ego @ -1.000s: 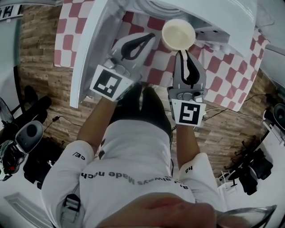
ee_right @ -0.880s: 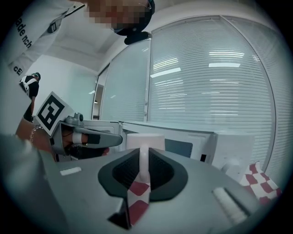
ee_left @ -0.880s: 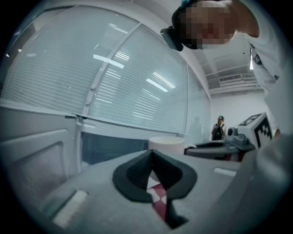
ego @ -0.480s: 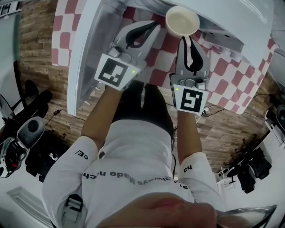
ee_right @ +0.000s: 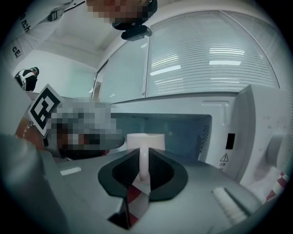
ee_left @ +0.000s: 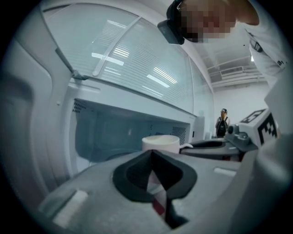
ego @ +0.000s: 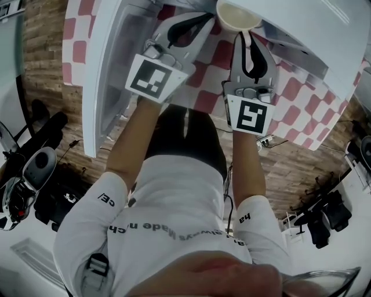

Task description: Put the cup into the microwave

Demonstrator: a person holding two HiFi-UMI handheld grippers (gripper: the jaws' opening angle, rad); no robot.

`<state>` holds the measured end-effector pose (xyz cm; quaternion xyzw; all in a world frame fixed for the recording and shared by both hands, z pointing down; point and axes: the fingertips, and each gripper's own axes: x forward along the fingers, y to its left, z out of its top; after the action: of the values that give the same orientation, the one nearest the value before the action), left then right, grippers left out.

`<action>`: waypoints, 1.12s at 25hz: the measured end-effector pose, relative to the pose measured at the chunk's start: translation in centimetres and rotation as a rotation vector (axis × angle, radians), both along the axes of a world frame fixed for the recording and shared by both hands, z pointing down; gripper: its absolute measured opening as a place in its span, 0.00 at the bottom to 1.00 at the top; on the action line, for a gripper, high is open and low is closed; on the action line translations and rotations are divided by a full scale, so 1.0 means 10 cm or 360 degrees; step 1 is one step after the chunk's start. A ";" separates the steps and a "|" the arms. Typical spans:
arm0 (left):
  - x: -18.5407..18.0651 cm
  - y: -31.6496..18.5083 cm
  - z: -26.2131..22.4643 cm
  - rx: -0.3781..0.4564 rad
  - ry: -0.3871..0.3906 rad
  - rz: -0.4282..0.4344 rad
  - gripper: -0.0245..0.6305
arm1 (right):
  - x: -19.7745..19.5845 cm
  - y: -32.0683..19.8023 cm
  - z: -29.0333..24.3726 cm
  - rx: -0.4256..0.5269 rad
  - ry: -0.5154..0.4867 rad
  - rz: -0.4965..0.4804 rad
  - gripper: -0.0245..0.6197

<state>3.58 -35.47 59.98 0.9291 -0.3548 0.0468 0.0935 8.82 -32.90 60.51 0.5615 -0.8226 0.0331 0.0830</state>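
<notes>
The white cup [ee_right: 145, 140] hangs in the air right at the open mouth of the microwave [ee_right: 192, 125], partly under its top edge. My right claw [ego: 244, 37] is closed tight on the cup's handle [ee_right: 143, 161]. My left claw [ee_left: 152, 155] is just beside it, pinched closed with nothing in it. The microwave door [ego: 109, 69] stands open on my left. Below my claws is the table [ego: 301, 98] with a red and white checked cloth [ego: 208, 87].

White cup [ego: 237, 14] upright at the white microwave's [ego: 307, 26] mouth; door [ego: 110, 69] swung open.
</notes>
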 end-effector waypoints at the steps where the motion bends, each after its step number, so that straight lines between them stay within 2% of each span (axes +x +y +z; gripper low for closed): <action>1: 0.00 -0.03 0.02 0.0005 -0.0006 -0.0002 0.04 | 0.00 -0.04 0.02 -0.0004 0.0000 0.0001 0.10; 9: 0.05 -0.27 0.14 0.0024 -0.0035 -0.0001 0.04 | 0.01 -0.27 0.18 -0.0006 0.0013 -0.0013 0.10; 28: 0.14 -0.58 0.31 0.0095 -0.0129 -0.0005 0.04 | 0.06 -0.65 0.34 0.0031 -0.0033 0.0084 0.10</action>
<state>5.00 -41.24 63.04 0.9282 -0.3611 0.0737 0.0514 9.41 -39.44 63.92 0.5833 -0.8087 0.0332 0.0679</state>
